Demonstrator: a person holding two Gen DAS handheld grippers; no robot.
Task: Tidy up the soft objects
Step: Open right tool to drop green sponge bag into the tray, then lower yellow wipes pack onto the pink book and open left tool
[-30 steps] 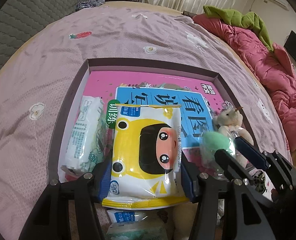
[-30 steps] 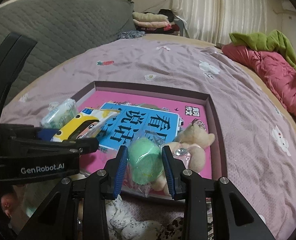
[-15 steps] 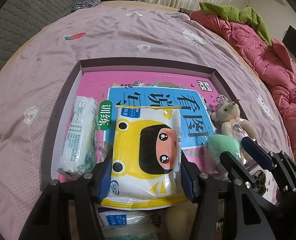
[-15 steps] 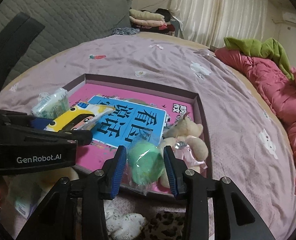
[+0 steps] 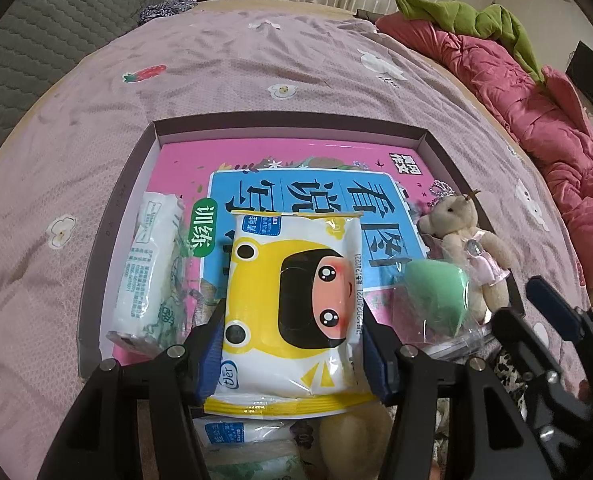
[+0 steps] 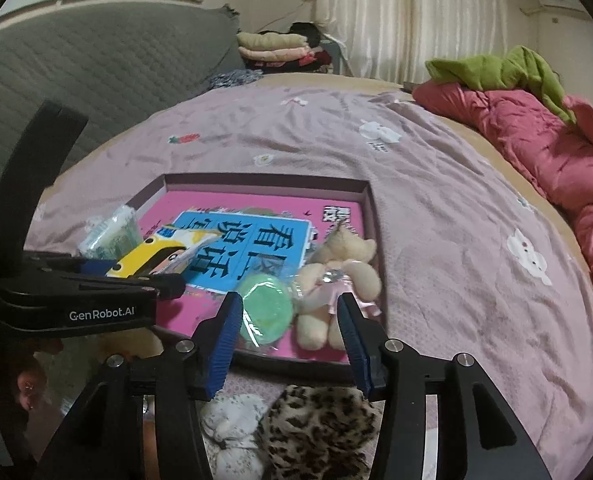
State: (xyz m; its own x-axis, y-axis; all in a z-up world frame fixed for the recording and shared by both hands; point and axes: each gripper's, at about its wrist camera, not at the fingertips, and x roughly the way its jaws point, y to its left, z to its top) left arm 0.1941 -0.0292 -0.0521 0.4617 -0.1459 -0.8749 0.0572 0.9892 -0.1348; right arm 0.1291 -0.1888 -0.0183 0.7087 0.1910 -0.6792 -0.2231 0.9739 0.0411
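Note:
My left gripper is shut on a yellow-and-white wipes pack and holds it over the near part of a shallow dark box. My right gripper is open; a bagged green sponge lies in the box just beyond its left finger, and a small teddy bear lies beside it. In the left wrist view the sponge and bear lie at the box's right side and a white tissue pack at its left. A blue book lies under them.
The box sits on a purple bedspread. A pink quilt with a green cloth lies at the right. Leopard-print and white soft items lie in front of the box. More packs lie below the left gripper.
My right gripper has opened and let go of the green sponge, which now lies in the box by the bear. My left gripper still holds the wipes pack.

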